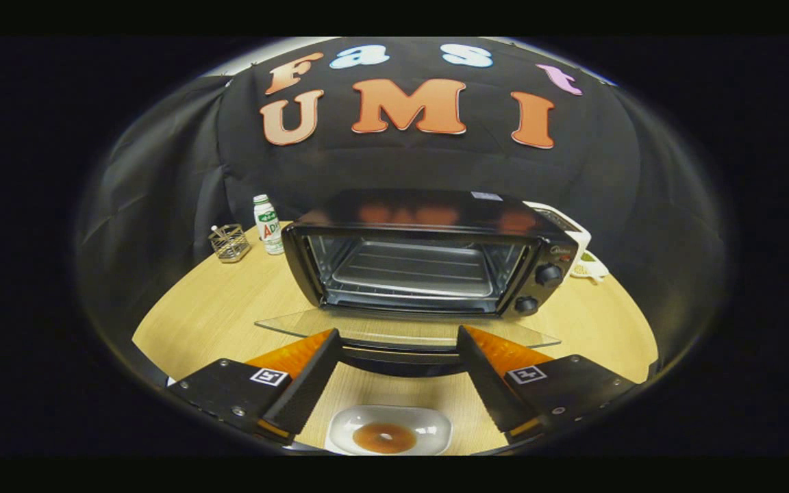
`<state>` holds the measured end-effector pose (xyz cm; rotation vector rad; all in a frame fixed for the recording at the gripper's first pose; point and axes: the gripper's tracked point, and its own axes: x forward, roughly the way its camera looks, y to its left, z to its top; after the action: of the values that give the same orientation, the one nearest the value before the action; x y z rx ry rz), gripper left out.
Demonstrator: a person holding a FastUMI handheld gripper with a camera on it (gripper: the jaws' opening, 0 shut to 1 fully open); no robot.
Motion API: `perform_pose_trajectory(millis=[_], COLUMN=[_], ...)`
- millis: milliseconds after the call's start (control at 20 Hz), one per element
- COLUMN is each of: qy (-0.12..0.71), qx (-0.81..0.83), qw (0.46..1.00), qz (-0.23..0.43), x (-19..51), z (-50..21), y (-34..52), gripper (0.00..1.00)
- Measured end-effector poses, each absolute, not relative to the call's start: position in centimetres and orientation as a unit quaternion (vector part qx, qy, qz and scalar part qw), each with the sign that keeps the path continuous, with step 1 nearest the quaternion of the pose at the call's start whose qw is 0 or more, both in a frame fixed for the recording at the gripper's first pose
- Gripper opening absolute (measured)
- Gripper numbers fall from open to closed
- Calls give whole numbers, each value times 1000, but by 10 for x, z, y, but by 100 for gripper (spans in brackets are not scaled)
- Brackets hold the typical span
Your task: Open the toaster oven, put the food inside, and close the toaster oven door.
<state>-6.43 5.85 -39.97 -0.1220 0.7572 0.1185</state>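
- Toaster oven (429, 253) stands on the surface (216, 308), its glass door (401, 329) already folded down.
- Food, a doughnut (385, 437) on a white dish (435, 428), lies between the fingers.
- Fingers (394, 370) spread, grasping nothing; lower them squarely around the doughnut, then pinch gently.

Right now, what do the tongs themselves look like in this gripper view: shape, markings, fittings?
The tongs are two flat, wedge-shaped fingers tapering forward, their inner faces ribbed. Each sits on a black blocky mount with small screws and a square black-and-white marker tag on top. They stand open, empty, ahead of the lowered glass door of the black toaster oven.
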Motion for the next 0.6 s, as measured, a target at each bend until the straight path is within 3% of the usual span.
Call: perform_pose_trajectory(millis=[600], qy=[435], qx=[-42], qw=[899], qz=[37], x=[-94], z=[-457], y=[49], gripper=[100])
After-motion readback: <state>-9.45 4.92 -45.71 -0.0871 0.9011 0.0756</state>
